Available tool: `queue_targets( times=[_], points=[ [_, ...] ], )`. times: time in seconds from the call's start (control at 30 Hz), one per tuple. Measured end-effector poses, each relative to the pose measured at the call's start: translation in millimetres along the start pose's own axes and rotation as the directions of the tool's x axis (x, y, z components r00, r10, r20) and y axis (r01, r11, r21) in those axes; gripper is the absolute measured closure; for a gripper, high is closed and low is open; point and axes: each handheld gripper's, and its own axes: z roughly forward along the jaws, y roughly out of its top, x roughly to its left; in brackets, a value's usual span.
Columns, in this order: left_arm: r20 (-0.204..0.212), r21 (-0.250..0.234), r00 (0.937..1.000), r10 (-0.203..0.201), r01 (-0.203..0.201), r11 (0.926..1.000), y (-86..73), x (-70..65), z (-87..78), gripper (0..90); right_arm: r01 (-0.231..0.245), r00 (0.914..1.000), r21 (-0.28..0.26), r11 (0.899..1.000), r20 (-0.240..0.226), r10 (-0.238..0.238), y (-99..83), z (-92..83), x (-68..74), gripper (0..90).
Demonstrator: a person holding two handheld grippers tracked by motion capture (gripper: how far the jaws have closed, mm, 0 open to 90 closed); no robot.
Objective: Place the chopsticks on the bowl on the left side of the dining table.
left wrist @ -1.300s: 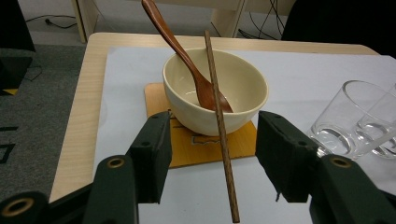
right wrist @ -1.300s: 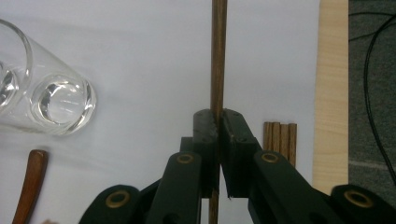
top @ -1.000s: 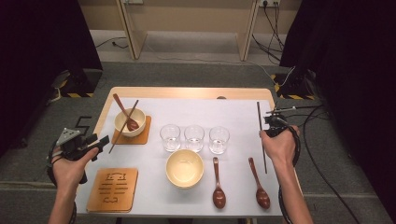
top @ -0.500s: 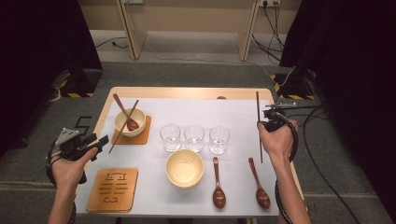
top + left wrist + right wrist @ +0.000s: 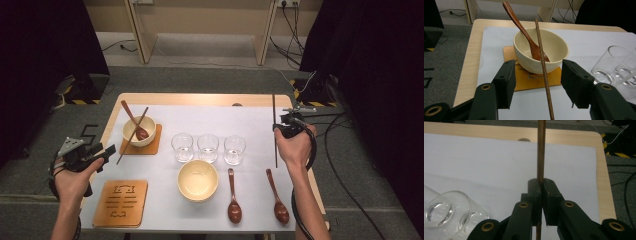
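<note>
My right gripper [image 5: 287,128] [image 5: 541,185] is shut on a dark wooden chopstick [image 5: 274,131] [image 5: 541,150], held above the table's right side with the stick running far to near. My left gripper [image 5: 102,152] [image 5: 537,83] stands open at the table's left edge, jaws wide apart. In front of it a cream bowl [image 5: 138,131] [image 5: 541,50] sits on a wooden coaster [image 5: 152,145] [image 5: 531,80]. A brown spoon [image 5: 134,119] [image 5: 524,32] lies in that bowl, and a second chopstick [image 5: 132,136] [image 5: 543,67] leans on its rim, its near end between the left jaws without touching them.
Three clear glasses [image 5: 208,148] stand in a row mid-table. A second, empty cream bowl [image 5: 198,180] sits near the front, with two brown spoons [image 5: 233,196] [image 5: 277,196] to its right. A bare wooden coaster [image 5: 121,203] lies at the front left.
My right hand has drifted slightly toward the far side with the chopstick in its grip. The left hand and the tableware have stayed put.
</note>
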Motion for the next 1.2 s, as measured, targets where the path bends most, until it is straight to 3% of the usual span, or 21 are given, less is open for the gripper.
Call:
queue_targets(
  times=[0.5,0.7,1.2],
  points=[
    [0.013,-0.01,0.9999,-0.001,0.001,0.9999,0.2,0.3,-0.2,44.8,0.018,0.9997,-0.136,0.991,-0.017,-0.02,6.3,1.9,4.9,85.5],
    [0.01,-0.011,1.0,0.002,-0.002,0.9999,0.1,0.5,-0.3,44.6,0.013,0.9994,-0.157,0.988,-0.03,-0.018,9.2,5.9,7.9,85.5],
    [0.004,-0.019,1.0,0.002,-0.002,0.9998,0.4,1.3,-1.2,44.2,-0.004,0.9991,-0.251,0.968,-0.041,-0.007,14.5,15.8,13.7,85.4]
  ],
)
